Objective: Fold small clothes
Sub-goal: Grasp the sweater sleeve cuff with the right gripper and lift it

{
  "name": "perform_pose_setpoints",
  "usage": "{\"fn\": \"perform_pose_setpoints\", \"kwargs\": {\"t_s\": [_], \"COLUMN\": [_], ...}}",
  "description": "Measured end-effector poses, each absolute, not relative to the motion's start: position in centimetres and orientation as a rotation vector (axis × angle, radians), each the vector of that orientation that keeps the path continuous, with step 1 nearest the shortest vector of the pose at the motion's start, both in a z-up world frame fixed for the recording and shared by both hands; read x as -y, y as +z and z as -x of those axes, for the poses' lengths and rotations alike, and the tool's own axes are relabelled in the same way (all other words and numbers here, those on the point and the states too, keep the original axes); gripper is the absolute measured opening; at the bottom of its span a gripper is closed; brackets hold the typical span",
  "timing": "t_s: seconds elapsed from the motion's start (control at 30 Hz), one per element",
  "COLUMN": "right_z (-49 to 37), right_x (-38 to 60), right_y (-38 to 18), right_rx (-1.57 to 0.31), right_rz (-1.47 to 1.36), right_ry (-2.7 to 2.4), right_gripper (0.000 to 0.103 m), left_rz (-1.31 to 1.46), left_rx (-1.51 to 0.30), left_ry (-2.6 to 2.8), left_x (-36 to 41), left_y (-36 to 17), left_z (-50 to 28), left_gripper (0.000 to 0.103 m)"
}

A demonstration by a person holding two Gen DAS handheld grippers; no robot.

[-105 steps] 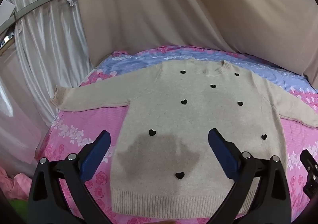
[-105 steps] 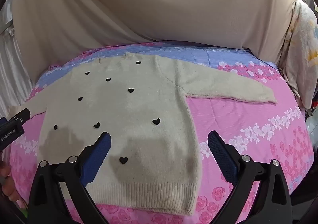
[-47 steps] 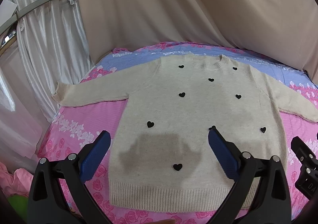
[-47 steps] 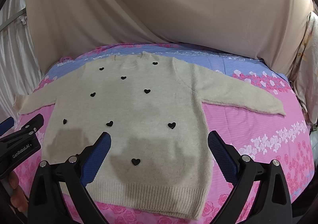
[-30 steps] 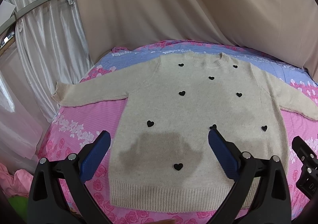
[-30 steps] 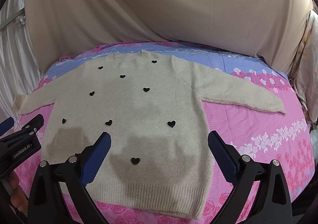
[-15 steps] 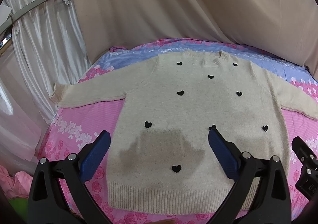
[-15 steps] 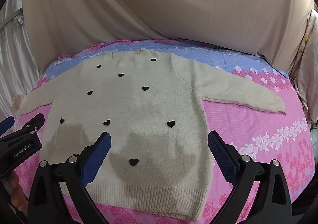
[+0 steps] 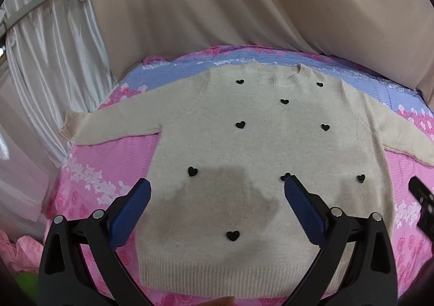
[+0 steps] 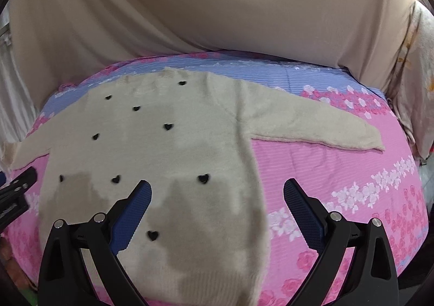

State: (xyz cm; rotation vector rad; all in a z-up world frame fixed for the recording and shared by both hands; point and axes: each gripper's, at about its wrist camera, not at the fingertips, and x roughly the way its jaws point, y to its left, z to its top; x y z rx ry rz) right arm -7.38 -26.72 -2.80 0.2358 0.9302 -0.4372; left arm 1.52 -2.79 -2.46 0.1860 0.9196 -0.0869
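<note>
Your sweater (image 9: 260, 148) lies flat on the bed (image 10: 339, 170), not folded yet. Your left claw (image 9: 217, 197) and right claw (image 10: 217, 197) are wide and hold nothing.

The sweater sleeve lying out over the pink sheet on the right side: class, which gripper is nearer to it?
Right. The right gripper hovers open over the sweater's lower right side, below that sleeve. The left gripper hovers open over the hem's middle, farther from it.
</note>
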Motion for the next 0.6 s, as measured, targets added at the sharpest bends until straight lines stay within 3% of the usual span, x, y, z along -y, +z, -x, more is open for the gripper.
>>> {"fn": "perform_pose_setpoints", "kwargs": {"t_s": [0.3, 0.43, 0.6], "right_z": [11.9, 13.1, 13.0], "right_x": [52.6, 61.7, 68.4], "right_y": [-9.9, -13.2, -16.5], "right_rx": [-0.929, -0.929, -0.944], "right_rz": [-0.675, -0.718, -0.799], "right_ry": [-0.801, -0.941, -0.995], "right_gripper": [0.094, 0.079, 0.076], "left_rz": [-0.112, -0.118, -0.159], "left_rx": [-0.997, -1.023, -1.025], "left_ry": [-0.178, -0.166, -0.139], "left_x": [4.6, 6.1, 7.6], "left_y": [-4.1, -4.7, -5.4], "left_z": [-2.5, -3.4, -4.5], "left_gripper": [0.097, 0.097, 0.097]}}
